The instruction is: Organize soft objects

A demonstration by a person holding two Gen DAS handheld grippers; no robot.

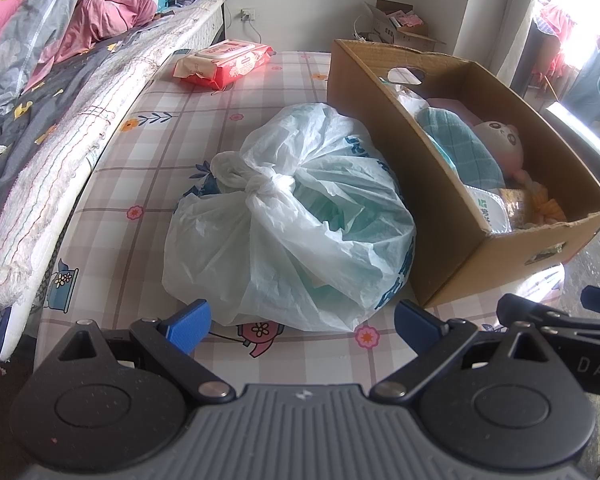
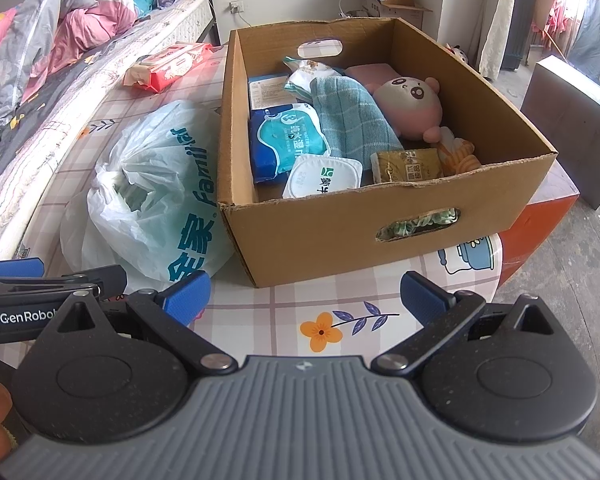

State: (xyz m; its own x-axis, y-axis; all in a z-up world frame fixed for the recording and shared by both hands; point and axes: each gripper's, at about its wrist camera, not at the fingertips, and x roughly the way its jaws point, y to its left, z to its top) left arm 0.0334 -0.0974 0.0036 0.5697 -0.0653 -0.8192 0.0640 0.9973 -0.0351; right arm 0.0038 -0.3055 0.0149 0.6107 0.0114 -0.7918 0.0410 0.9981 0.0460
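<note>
Left wrist view: your left gripper (image 1: 302,322) hangs low over the checked floral cloth (image 1: 148,184), its blue fingers (image 1: 190,320) spread wide with nothing between them.
Tied bag: the white plastic bag (image 1: 296,220), knotted at the top, lies on the cloth straight ahead of your left fingers, its right side just beside the cardboard box (image 1: 384,120).
Right gripper: your right gripper (image 2: 306,298) also stands with fingers wide apart and empty, above the cloth in front of the box's near wall.
Box contents: you can see a pink plush toy (image 2: 410,104), a folded teal cloth (image 2: 352,120), a blue wet-wipe pack (image 2: 286,140), a white round-cornered pack (image 2: 324,178), a brown packet (image 2: 410,164) and something yellow-orange in the near right corner, too crumpled to name.
Box position: it sits on the cloth, its right end reaching the table edge, handle cut-outs in the near and far walls.
Loose item: a red wet-wipe pack (image 1: 224,62) lies on the cloth well behind the bag, near the mattress edge (image 1: 100,120).
Bedding: a pink and grey quilt (image 1: 60,28) is heaped on the bed to your left.
Background: a second open carton (image 2: 388,0) stands by the far wall.
Other gripper in frame: each view catches the neighbouring gripper's tip at its edge.
</note>
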